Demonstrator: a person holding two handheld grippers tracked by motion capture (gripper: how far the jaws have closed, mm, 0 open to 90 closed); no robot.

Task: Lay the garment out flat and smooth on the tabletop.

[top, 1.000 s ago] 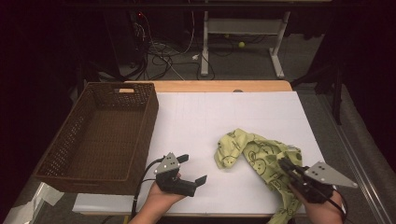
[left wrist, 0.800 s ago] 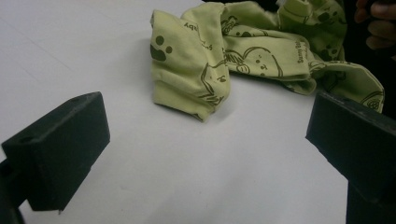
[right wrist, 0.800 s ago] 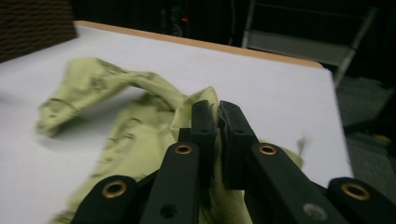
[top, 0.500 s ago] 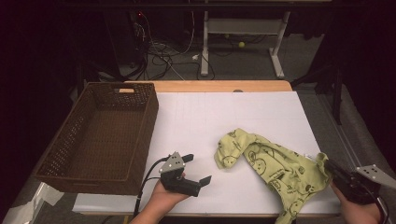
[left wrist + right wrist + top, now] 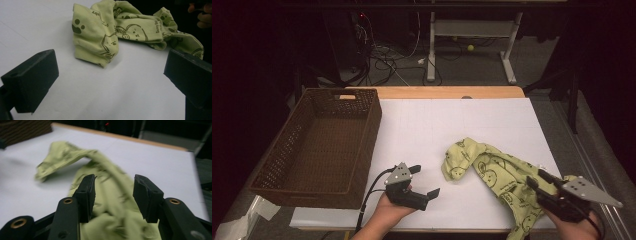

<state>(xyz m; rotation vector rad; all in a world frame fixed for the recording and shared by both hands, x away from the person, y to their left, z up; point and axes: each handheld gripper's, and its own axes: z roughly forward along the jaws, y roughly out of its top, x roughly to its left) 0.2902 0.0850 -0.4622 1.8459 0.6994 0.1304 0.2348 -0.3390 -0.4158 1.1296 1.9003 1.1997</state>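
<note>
Cloth [image 5: 507, 175] released, right gripper [image 5: 539, 181] jaws opening

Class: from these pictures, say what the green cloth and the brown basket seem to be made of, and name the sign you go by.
Green cloth: soft, matte printed fabric, likely cotton; it folds and creases limply. Brown basket: woven wicker or rattan, perhaps imitation; an open weave shows along its walls.

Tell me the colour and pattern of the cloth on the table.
The cloth is light yellow-green with dark cartoon line drawings, paw prints and lettering, clearest in the left gripper view.
</note>
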